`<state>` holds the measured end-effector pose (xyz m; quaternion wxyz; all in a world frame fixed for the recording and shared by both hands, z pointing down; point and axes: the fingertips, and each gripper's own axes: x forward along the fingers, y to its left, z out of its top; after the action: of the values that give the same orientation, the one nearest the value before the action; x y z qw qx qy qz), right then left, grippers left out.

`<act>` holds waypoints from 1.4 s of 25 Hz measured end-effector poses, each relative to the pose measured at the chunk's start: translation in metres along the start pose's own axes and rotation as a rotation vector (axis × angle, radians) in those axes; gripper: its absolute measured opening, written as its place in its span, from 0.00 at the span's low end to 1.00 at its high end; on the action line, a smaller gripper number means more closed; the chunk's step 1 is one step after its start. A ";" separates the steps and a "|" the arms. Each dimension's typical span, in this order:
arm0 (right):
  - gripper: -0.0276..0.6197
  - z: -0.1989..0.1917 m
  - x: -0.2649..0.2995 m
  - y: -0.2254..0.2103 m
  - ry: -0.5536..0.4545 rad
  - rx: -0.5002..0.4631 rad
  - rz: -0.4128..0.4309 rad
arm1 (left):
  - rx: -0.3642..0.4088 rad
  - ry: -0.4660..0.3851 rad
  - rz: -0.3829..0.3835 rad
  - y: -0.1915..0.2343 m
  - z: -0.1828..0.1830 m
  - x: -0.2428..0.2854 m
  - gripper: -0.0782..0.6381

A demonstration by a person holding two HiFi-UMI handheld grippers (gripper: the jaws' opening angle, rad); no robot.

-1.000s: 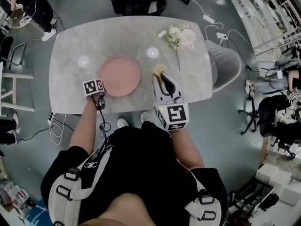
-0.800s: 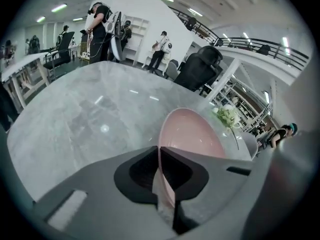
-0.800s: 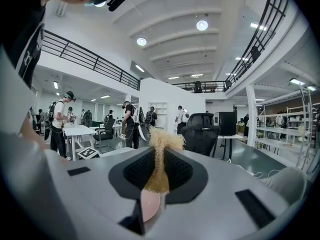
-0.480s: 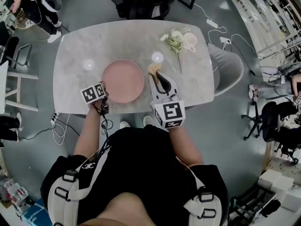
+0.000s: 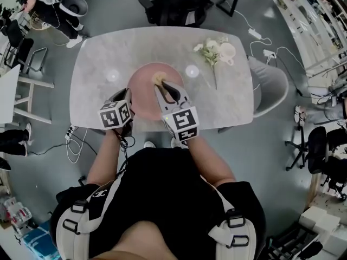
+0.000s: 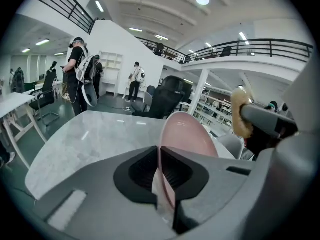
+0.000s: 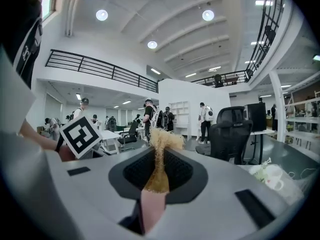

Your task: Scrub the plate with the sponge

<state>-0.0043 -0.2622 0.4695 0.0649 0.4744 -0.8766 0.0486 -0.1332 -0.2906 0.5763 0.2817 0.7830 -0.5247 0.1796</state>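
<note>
Up comes the pink plate [image 6: 187, 134] off the grey marbled desk [image 5: 108, 53], tilted, its rim pinched in the left claw [image 6: 160, 171], whose jaws have just closed. Right claw [image 7: 155, 171] has swung across, clamping the yellow sponge [image 7: 162, 141] near the plate. White flowers [image 5: 210, 50] and a mug [image 5: 227, 52] sit at the desk's far end, grey floor [image 5: 271, 145] all round, balcony railing [image 6: 260, 46] overhead.

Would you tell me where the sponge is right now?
Centre of the head view: the sponge is pinched in the right gripper, near the pink plate the left gripper holds.
</note>
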 end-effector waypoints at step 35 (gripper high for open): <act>0.12 -0.032 0.037 -0.039 0.150 -0.166 -0.106 | 0.124 -0.111 -0.149 -0.065 0.038 -0.050 0.15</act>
<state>0.0109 -0.3092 0.5076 0.1717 0.5083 -0.8438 0.0079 -0.0931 -0.2595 0.5015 0.2157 0.8445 -0.4678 0.1467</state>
